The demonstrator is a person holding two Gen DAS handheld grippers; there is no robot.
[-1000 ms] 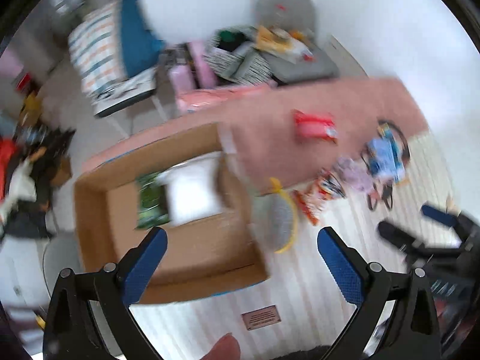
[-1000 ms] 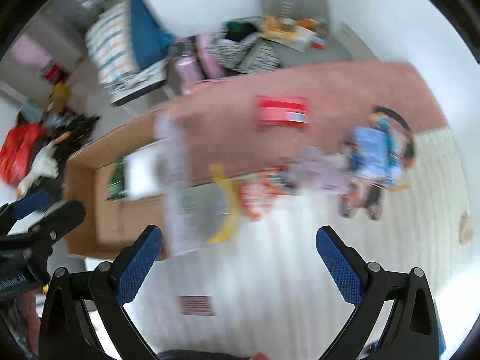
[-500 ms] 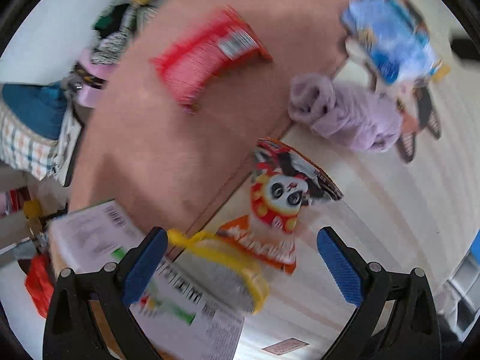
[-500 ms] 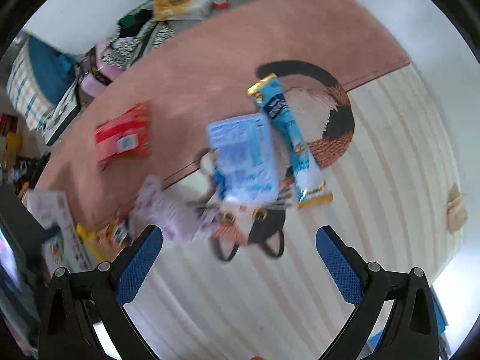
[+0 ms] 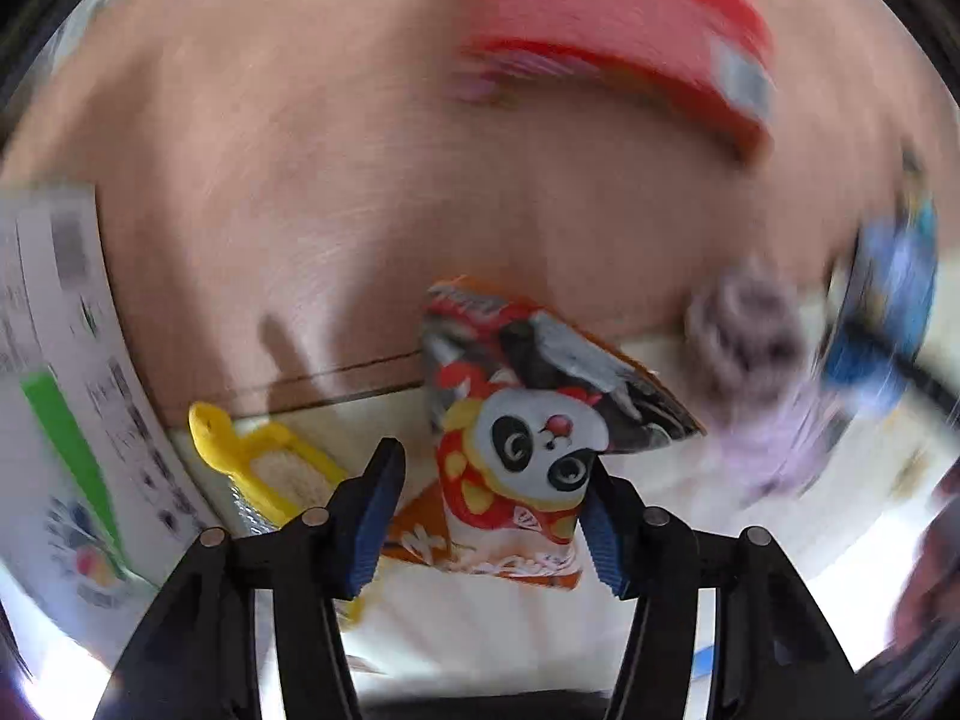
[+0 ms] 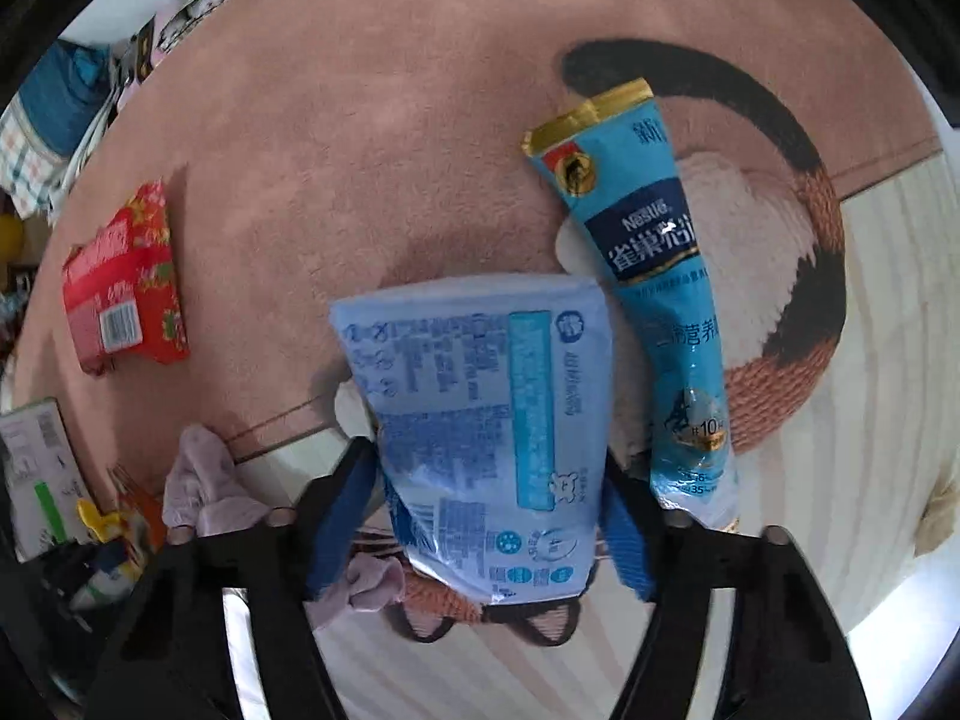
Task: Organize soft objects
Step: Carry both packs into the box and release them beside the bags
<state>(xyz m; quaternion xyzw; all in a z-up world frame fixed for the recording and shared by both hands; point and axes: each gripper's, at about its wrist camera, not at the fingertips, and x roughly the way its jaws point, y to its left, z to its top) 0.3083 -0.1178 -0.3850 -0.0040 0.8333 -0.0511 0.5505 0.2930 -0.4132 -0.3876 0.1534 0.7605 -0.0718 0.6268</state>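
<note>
I have the panda snack bag [image 5: 528, 456] between the fingers of the left gripper [image 5: 489, 510], and the pale blue pouch [image 6: 480, 420] between the fingers of the right gripper [image 6: 480, 516]; both sets of jaws have just been closing, and in each view the blue pads stand roughly half shut, right at the pack's edges, though I cannot tell whether they press yet. Taking the pink rug [image 6: 360, 150] as my landmark, the panda bag lies across its near edge, half on the rug and half on the pale striped floor [image 6: 870, 420], and the blue pouch lies over that same edge further along, partly on a cat-shaped mat [image 6: 798, 312]. My worry is that both packs are soft and slick, so a pinch at the sides may buckle them or let them slide out as I lift. The yellow-framed scrubber [image 5: 270, 474] sits just beside the left fingers and could be snagged, the teal stick pack [image 6: 654, 276] lies against the pouch on the side away from the panda bag, and the lilac cloth [image 6: 204, 486] lies between the two packs and could drag along. The left view is blurred, so its placement is uncertain. No container shows clearly now; only a white printed flap [image 5: 66, 372] shows off the rug's far end, its contents hidden. A red pack [image 6: 123, 288] rests on the rug, untouched.
</note>
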